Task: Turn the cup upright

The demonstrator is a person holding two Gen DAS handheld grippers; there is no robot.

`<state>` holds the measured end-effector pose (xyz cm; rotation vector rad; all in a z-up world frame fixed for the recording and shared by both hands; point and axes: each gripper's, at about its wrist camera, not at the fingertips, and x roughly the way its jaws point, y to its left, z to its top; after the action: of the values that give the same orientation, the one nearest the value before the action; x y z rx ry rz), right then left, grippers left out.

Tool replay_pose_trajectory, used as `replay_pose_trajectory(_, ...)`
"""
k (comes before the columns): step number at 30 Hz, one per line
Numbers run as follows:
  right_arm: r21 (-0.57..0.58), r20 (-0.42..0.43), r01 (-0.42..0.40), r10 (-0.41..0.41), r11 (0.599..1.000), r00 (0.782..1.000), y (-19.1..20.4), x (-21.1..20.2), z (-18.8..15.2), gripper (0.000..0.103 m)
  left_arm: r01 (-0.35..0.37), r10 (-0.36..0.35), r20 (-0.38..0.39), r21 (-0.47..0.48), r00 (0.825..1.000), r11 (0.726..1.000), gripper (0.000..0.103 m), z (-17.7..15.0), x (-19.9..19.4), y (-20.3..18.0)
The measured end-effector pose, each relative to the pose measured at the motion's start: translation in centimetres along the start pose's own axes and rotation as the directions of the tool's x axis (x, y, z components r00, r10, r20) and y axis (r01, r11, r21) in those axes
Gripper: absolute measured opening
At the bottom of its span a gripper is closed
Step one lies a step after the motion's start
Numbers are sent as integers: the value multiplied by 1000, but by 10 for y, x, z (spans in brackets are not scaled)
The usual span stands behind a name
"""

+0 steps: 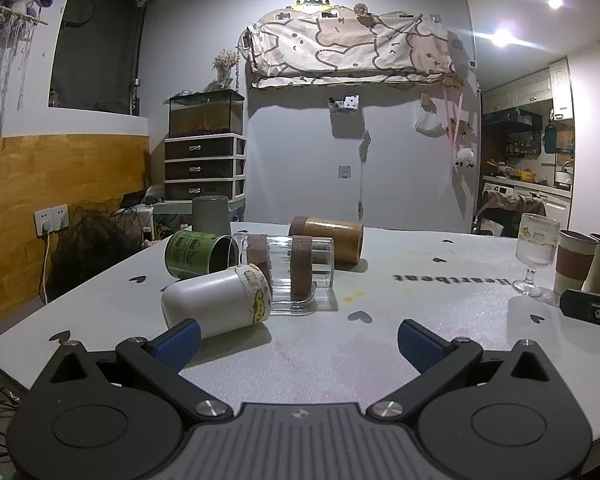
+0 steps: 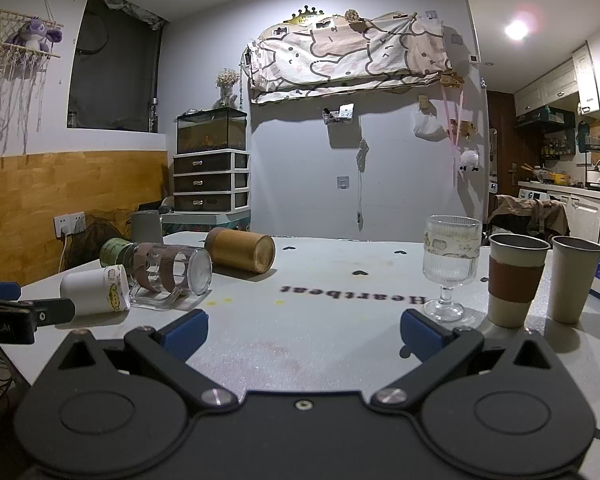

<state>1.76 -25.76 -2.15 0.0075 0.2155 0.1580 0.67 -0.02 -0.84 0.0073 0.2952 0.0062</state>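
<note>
Approach step; nothing is grasped yet. The left tool [image 1: 299, 338] hovers low over the desk [image 1: 380, 344] with its blue pads spread wide and empty; the right tool [image 2: 303, 330] is likewise spread and empty. The nearest toppled cup, a white cup [image 1: 216, 304] with a cartoon band, lies on its side at about 11 o'clock from the left tool, just beside the fallen glass mug [image 1: 296, 270]. Judged next: advance the left tool, straddle the white body, close, then rotate it onto its base.
</note>
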Motion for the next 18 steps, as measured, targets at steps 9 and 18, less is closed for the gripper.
replay_pose_trajectory(9, 0, -1, 0, 0, 1000, 1000, 0, 0, 0, 103, 0, 0, -4, 1, 1000, 1000, 103, -1, 1, -1)
replay_pose_trajectory(18, 1, -1, 0, 0, 1000, 1000, 0, -1, 0, 103, 0, 0, -4, 1, 1000, 1000, 103, -1, 1, -1)
